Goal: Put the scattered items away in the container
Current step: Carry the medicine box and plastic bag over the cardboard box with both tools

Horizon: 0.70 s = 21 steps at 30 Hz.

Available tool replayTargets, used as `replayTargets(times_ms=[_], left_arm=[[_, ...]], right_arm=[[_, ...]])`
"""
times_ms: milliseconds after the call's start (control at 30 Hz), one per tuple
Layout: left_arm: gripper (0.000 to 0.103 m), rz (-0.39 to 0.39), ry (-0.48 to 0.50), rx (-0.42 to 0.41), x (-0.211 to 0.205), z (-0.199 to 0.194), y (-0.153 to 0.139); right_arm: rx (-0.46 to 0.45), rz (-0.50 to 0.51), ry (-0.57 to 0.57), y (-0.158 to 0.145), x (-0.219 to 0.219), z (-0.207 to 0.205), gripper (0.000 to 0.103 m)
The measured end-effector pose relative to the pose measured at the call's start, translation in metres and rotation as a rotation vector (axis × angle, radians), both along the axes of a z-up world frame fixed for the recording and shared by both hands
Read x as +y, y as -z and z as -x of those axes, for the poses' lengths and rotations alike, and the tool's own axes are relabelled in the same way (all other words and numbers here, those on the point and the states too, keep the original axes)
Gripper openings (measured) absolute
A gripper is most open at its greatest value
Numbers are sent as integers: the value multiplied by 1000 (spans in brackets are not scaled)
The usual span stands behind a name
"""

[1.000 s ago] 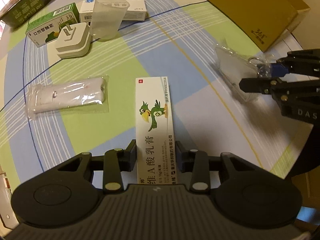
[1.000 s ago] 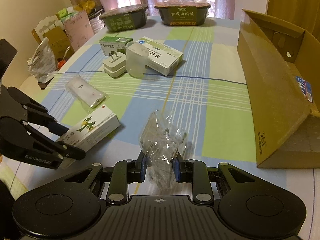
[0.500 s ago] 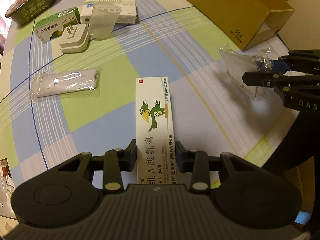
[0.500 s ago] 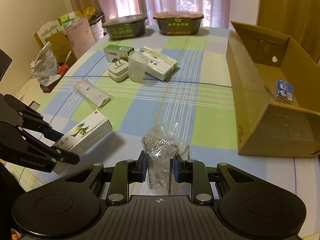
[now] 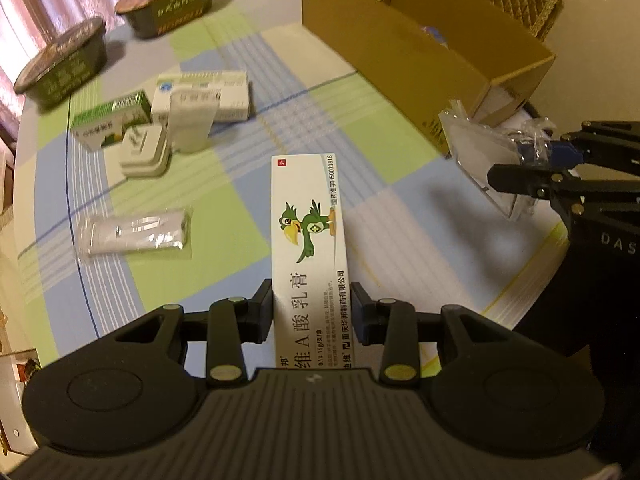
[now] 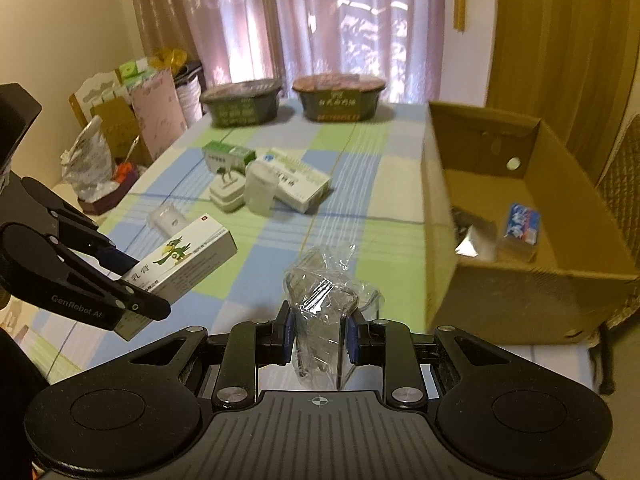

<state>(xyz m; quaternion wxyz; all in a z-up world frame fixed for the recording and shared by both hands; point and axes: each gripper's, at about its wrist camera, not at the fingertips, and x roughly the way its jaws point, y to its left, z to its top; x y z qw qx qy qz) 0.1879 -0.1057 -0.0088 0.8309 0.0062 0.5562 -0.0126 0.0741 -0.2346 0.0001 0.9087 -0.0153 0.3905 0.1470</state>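
My left gripper (image 5: pixel 312 312) is shut on a white ointment box with a green parrot (image 5: pixel 306 240), held above the checked tablecloth; the same box (image 6: pixel 188 256) shows at the left of the right wrist view. My right gripper (image 6: pixel 318 334) is shut on a crinkled clear plastic packet (image 6: pixel 324 296), seen from the side as the packet (image 5: pixel 480 160) in the left wrist view. The open cardboard box (image 6: pixel 500 280) stands to the right, with a blue packet (image 6: pixel 522 224) and a silvery item (image 6: pixel 468 244) inside.
On the cloth lie a wrapped white item (image 5: pixel 134 234), a white plug adapter (image 5: pixel 142 150), a translucent cup (image 5: pixel 190 122), a green box (image 5: pixel 110 124) and a white medicine box (image 5: pixel 204 94). Two dark food bowls (image 6: pixel 336 98) stand at the far edge. Clutter (image 6: pixel 120 132) sits beyond the table's left side.
Both grippers have risen with their loads and swung toward the cardboard box; the table items look farther away and the box's inside has come into view.
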Motion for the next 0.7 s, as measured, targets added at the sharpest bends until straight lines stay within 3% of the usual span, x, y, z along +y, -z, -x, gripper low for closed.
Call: replayTargets(times_ms=[233, 500, 700], left_arm=[[33, 14, 8, -48, -31, -28, -30], [33, 92, 8, -95, -76, -81, -59], [33, 151, -11, -110, -108, -124, -66]], right_arm=[[-69, 14, -2, -29, -29, 1, 28], [-151, 45, 0, -59, -76, -14, 28], [-166, 110, -11, -64, -115, -41, 28]])
